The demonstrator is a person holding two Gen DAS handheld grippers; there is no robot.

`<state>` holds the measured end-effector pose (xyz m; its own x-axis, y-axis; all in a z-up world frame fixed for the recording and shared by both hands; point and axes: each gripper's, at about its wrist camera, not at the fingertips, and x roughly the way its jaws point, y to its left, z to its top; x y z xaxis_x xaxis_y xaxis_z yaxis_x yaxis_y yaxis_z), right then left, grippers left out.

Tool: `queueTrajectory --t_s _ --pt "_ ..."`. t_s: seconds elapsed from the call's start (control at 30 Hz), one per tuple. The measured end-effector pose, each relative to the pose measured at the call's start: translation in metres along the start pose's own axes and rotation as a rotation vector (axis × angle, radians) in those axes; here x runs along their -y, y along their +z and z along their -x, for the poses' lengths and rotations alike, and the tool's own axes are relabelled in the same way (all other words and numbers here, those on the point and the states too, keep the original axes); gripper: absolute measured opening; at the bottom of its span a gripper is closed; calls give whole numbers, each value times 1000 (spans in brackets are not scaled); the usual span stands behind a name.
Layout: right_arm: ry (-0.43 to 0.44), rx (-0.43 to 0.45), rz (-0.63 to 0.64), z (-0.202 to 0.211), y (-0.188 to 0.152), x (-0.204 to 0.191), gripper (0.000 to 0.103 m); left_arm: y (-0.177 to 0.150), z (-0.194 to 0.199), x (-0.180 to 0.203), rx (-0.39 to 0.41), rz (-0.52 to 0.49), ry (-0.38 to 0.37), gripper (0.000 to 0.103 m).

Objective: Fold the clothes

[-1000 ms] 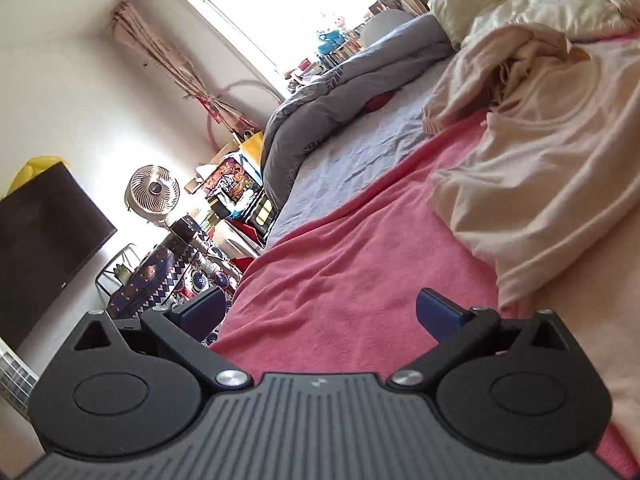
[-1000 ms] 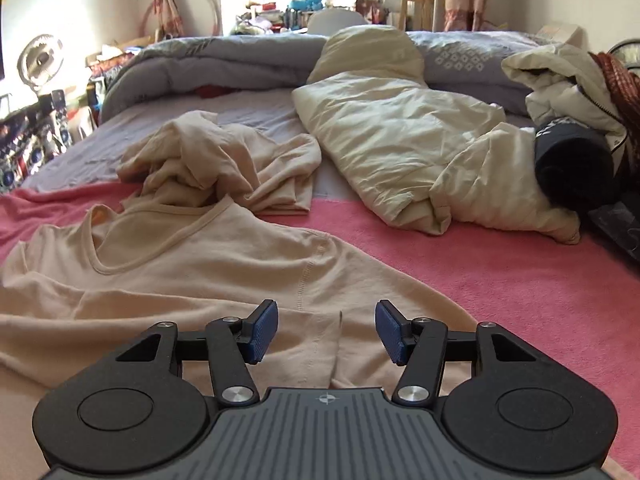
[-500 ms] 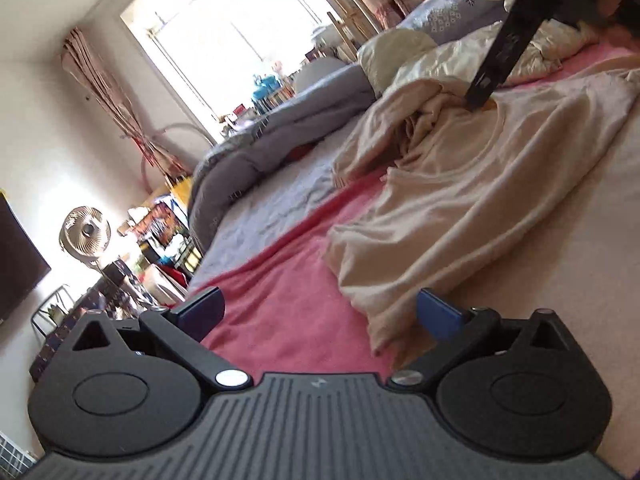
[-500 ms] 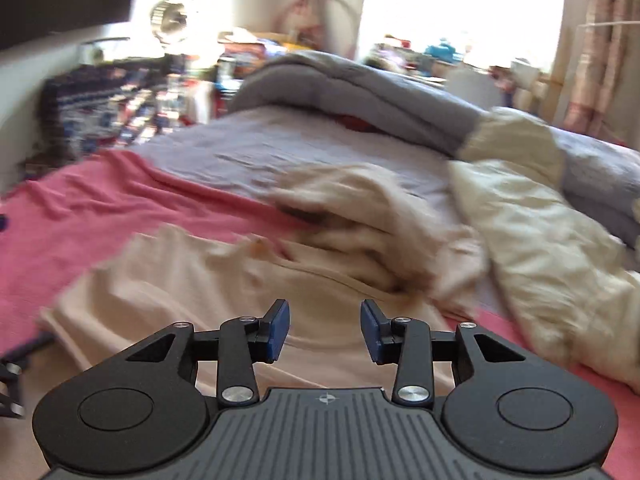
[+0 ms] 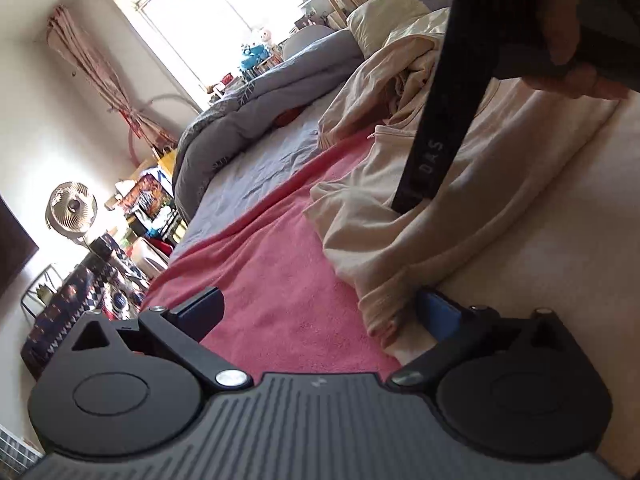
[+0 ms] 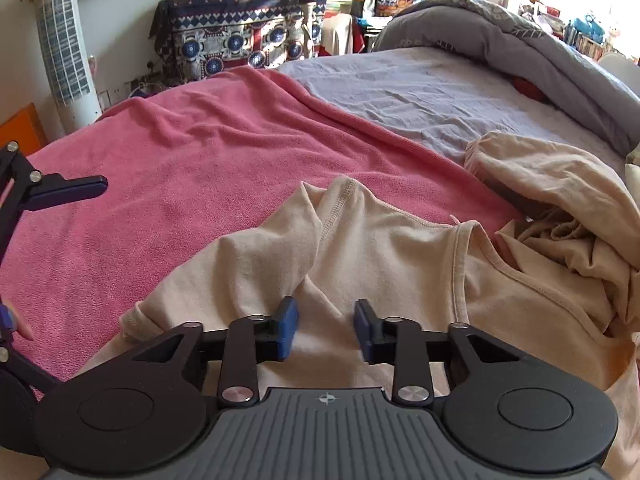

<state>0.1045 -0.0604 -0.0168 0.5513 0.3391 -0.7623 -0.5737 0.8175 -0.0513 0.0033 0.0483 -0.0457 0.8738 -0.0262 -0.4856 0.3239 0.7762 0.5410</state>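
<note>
A beige long-sleeved shirt [image 6: 380,248] lies spread on a pink blanket [image 6: 180,160]. My right gripper [image 6: 326,328] points down at the shirt near its shoulder and sleeve. Its jaws are closing, with a gap still showing and shirt cloth lying between the pads. In the left wrist view one of its fingers [image 5: 424,152] comes down onto the shirt [image 5: 500,208]. My left gripper [image 5: 320,312] is wide open and low over the blanket. The sleeve cuff [image 5: 380,312] lies against its right pad. Its finger [image 6: 72,190] also shows at the right wrist view's left edge.
A second crumpled beige garment [image 6: 560,184] lies beyond the shirt. Behind it are a grey sheet [image 6: 420,92] and a rolled grey duvet [image 6: 520,48]. Past the bed's edge stand a patterned chest [image 6: 232,32], a tower fan [image 6: 64,48] and clutter. A person's hand [image 5: 568,76] holds the right gripper.
The right gripper has swung left across the shirt to its sleeve side, and its jaws have narrowed. The left gripper has dropped closer to the sleeve cuff, which now touches its right pad.
</note>
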Motion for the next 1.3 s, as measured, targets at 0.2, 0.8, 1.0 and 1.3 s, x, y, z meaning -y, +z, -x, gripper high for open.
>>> queueTrajectory --t_s 0.2,0.8,1.0,1.3 --pt "-152 45 -2 5 6 2 5 -2 -1 -3 -7 26 -12 102" --pt "17 -15 -75 5 -3 20 6 -6 -3 -13 -16 93 -58 103" --pt "-99 54 -116 11 -2 28 5 -10 -1 -18 -16 100 -64 103" --pt "-213 115 -114 16 -4 36 65 -8 1 -21 -30 84 -28 103"
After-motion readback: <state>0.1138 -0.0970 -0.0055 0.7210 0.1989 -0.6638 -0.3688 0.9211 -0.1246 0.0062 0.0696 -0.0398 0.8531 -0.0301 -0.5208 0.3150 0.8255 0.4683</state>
